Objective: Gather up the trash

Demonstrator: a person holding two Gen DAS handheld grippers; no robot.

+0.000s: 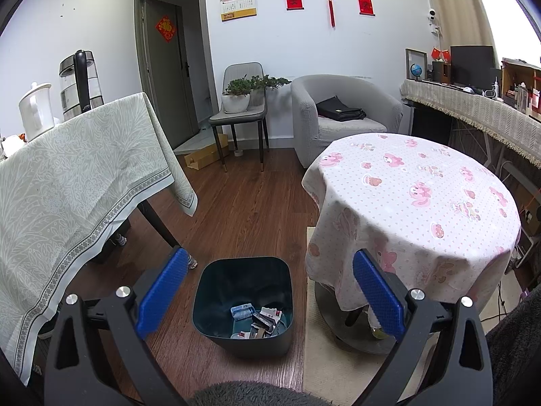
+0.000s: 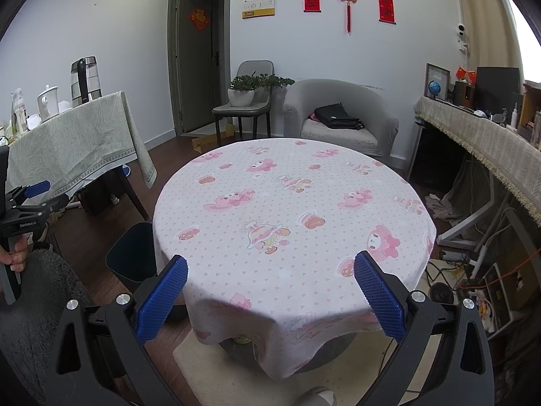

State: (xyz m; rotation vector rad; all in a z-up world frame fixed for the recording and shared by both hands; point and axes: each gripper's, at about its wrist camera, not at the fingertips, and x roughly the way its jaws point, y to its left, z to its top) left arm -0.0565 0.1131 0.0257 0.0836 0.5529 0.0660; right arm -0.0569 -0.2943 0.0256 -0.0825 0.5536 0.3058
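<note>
Left wrist: left gripper [image 1: 270,291] spread wide, empty, above bin [image 1: 223,335] on the floor — trash [image 1: 258,319] already inside.

Right wrist: right gripper [image 2: 270,291] released, empty; table [image 2: 297,209] bare — probably near done.

Each claw, left claw [image 1: 270,287] and right claw [image 2: 270,291], is showing black triangular-cutout arms, silver screw heads and blue dimpled pads [image 2: 162,299]. Bare-skinned fingers [image 2: 15,257] are showing beside white "GenRobot.AI" lettering; grey fuzzy sleeve [image 2: 30,304] is showing.

open floor [image 1: 243,216] leads to the bin [image 1: 243,304], flanked by draped side table [image 1: 67,182] and round table [image 1: 412,203].
</note>
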